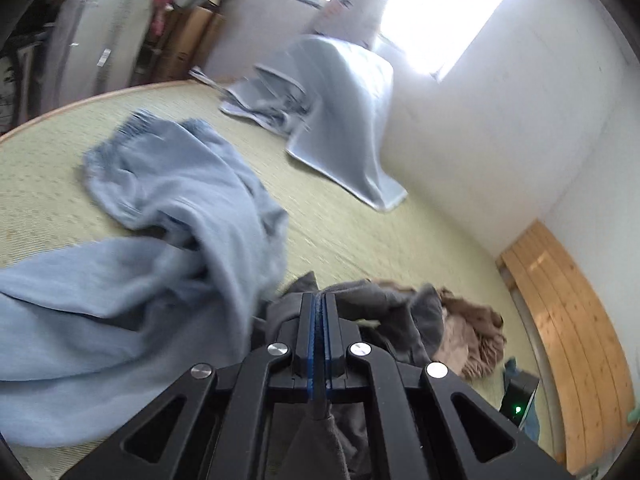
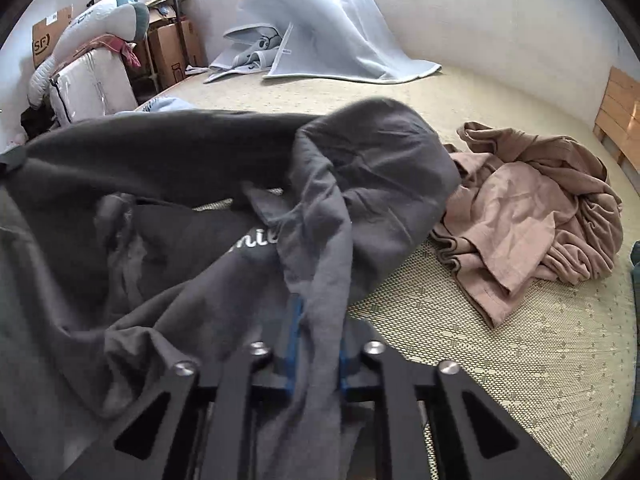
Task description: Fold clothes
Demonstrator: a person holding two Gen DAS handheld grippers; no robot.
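Soft, limp dark grey cotton T-shirt [image 2: 168, 208] drapes, light; left gripper [image 1: 319, 300] and right gripper [image 2: 318, 312] fingers both pinch its edge folds.

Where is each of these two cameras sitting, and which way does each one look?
Left wrist: on the left gripper, looking along its shut fingers over the mat towards the light blue garment; only the gripper shows.
Right wrist: on the right gripper, clamped on the grey T-shirt filling its view; only the gripper shows.
Shared: grey T-shirt, pink-brown garment, draped blanket.
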